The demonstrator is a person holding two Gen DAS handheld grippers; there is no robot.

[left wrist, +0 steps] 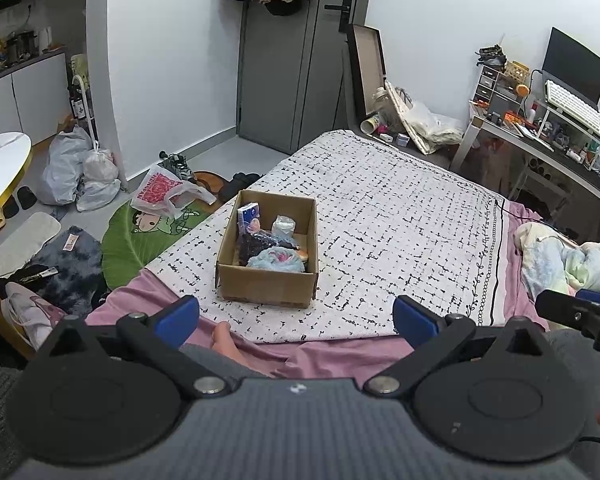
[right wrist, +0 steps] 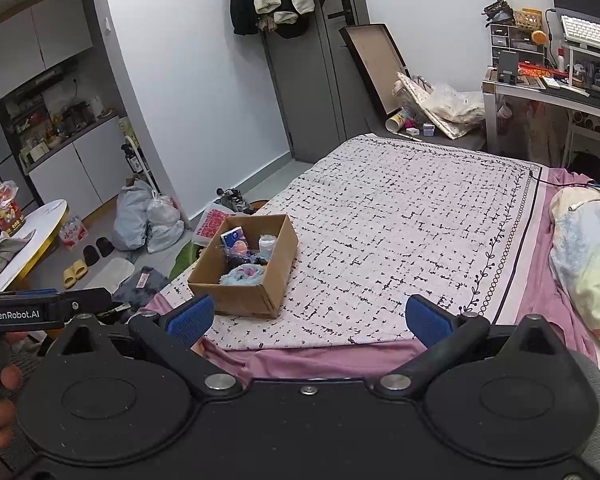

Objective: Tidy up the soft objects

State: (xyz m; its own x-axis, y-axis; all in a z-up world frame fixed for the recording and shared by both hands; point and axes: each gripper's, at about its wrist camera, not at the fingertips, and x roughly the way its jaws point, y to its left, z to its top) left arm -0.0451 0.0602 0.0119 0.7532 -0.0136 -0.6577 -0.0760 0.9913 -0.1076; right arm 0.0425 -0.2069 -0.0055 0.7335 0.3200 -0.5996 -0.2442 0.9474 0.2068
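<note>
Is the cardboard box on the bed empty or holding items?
Holding items: the cardboard box is open-topped, with a fluffy blue item and small packets inside.

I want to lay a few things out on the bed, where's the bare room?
The patterned blanket is bare right of the cardboard box, out to its vine border, and beyond the box to the foot of the bed. Crowded: inside the box, and the pastel bedding at the right edge.

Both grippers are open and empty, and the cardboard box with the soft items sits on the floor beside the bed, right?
Not the floor: the left wrist view shows the cardboard box on the bed's patterned blanket. Left gripper and right gripper are open and empty.
</note>
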